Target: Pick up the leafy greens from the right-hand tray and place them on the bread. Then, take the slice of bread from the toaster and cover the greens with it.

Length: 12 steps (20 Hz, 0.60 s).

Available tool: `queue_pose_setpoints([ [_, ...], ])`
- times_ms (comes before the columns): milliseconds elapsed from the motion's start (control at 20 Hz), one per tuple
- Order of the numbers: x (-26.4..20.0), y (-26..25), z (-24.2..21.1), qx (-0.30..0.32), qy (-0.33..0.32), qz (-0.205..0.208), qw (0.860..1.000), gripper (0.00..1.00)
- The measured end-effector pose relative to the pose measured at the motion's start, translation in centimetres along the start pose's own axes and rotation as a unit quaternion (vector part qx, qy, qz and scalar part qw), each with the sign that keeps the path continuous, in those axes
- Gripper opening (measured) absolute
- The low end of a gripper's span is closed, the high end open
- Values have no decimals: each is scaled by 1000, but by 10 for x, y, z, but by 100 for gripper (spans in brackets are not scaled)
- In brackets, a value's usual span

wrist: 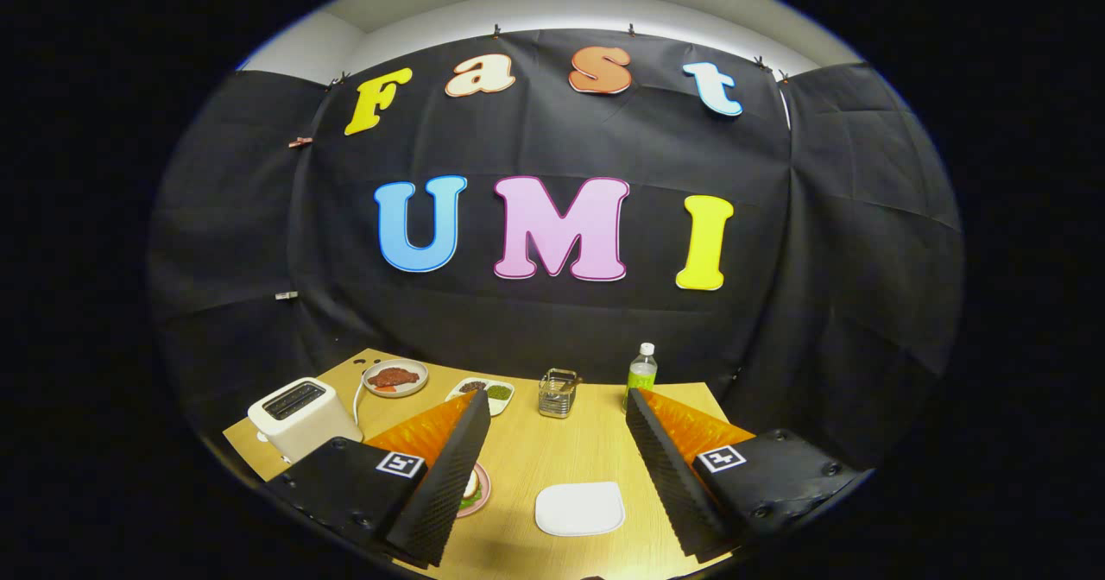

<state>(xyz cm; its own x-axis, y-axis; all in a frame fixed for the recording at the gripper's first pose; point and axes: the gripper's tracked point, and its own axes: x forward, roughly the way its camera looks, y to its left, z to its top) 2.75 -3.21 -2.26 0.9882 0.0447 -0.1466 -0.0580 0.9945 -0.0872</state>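
Gripper (558, 442) fingers spread wide over the pale wooden table (527, 459), gripping nothing; square black-and-white marker tags on both. Between them a white rounded-square tray (579, 508); half hidden behind the left finger, a pink round plate (477, 491) with bread and greens. Farther off, a cream boxy toaster (302, 417), a green-labelled clear bottle (640, 374), label too small to read.

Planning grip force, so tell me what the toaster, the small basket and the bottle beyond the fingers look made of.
Gripper open, holding nothing. Toaster: probably plastic, smooth matte cream shell with a dark slot top. Small basket: metal wire mesh, see-through with a grey sheen. Bottle: likely clear plastic, translucent body, white cap, green label wrap. Table: wood-look, pale grain lines, possibly laminate.
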Motion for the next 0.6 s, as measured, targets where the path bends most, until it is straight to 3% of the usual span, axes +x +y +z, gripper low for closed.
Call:
queue_pose_setpoints([
  [600, 21, 12, -12, 6, 26, 37, 999, 98],
])
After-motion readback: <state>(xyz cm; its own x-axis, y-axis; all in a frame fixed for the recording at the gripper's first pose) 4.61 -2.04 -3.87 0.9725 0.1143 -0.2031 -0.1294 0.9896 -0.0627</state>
